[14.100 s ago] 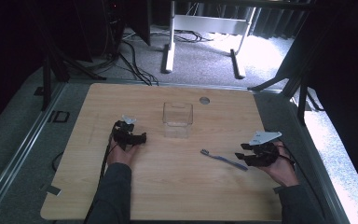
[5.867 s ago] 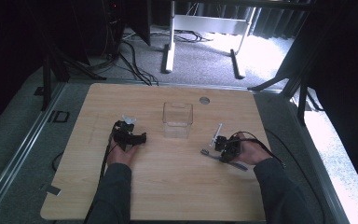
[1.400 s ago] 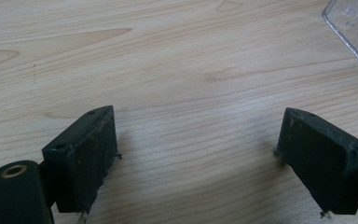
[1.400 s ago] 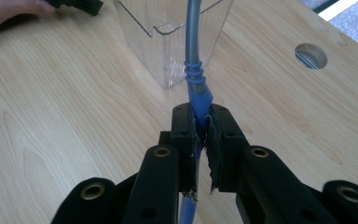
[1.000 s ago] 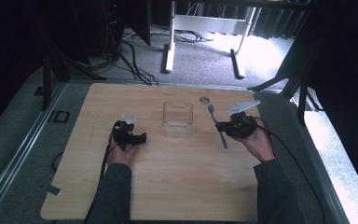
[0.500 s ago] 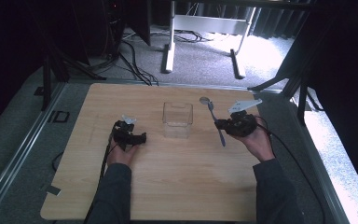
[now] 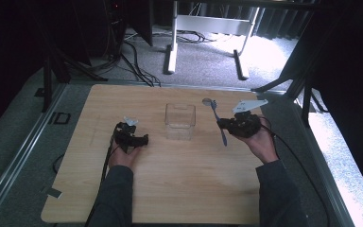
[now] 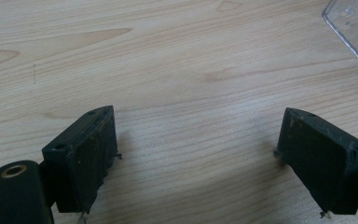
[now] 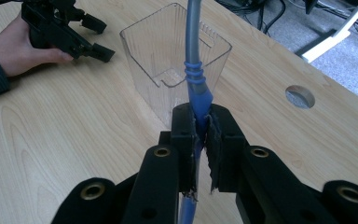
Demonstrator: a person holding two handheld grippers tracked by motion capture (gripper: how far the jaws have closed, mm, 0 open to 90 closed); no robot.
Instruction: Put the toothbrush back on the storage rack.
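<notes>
A utensil with a blue handle and grey metal stem (image 9: 193, 42) is clamped between the jaws of my right gripper (image 9: 200, 114). The stem rises in front of a clear plastic container (image 9: 168, 56). From above, the right gripper (image 7: 227, 124) hovers just right of the container (image 7: 180, 120), with the utensil (image 7: 223, 135) nearly upright and apart from it. My left gripper (image 7: 139, 140) rests on the table left of the container, with its jaws wide apart and only bare wood between them (image 8: 196, 154). It also shows far off, with its hand (image 9: 100, 39).
The wooden table (image 7: 179, 189) has a round hole (image 7: 207, 101) near its far edge, behind the utensil. A corner of the container (image 8: 354, 23) shows at the upper right of the left gripper view. Cables and stand legs lie on the floor beyond the table.
The utensil lay on the table right of centre; my right gripper took it, lifted it and carried it up beside the container. Over the last second it barely moves. The left gripper stays still.
</notes>
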